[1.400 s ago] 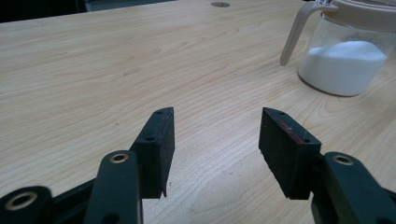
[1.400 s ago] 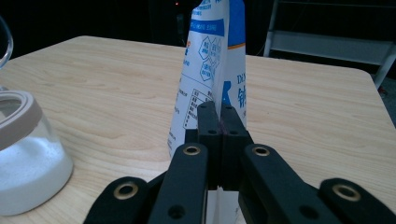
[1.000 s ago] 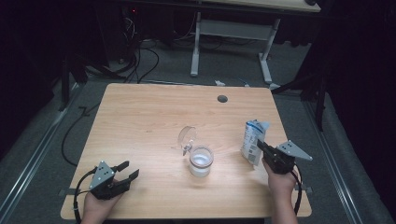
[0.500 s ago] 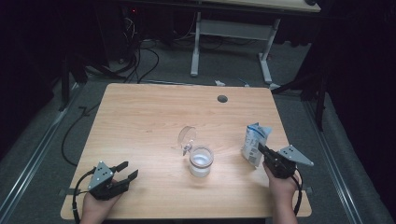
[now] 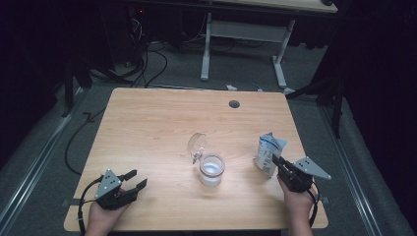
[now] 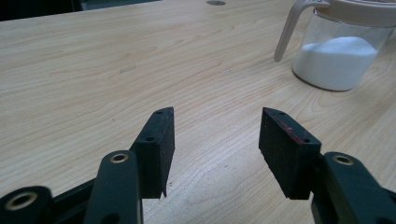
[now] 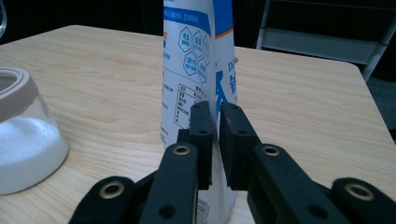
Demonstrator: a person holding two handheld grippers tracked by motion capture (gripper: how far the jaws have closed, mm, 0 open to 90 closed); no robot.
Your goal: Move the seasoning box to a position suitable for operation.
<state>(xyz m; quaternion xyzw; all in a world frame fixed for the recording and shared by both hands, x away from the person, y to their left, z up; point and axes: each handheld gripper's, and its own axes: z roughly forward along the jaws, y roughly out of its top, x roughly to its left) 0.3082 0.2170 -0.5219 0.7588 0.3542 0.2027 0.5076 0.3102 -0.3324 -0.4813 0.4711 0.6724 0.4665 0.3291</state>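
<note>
Both hands stayed; right gripper, just easing open, pinches the pouch; left gripper gapes empty.

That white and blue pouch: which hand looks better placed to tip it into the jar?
The right. Its tongs have the pouch between them, jaws just easing open, so the grip may be loosening. The left tongs rest open with nothing between them, off to the jar's other side.

Left gripper gapes; right gripper apparently just loosening, nearly closed.
</note>
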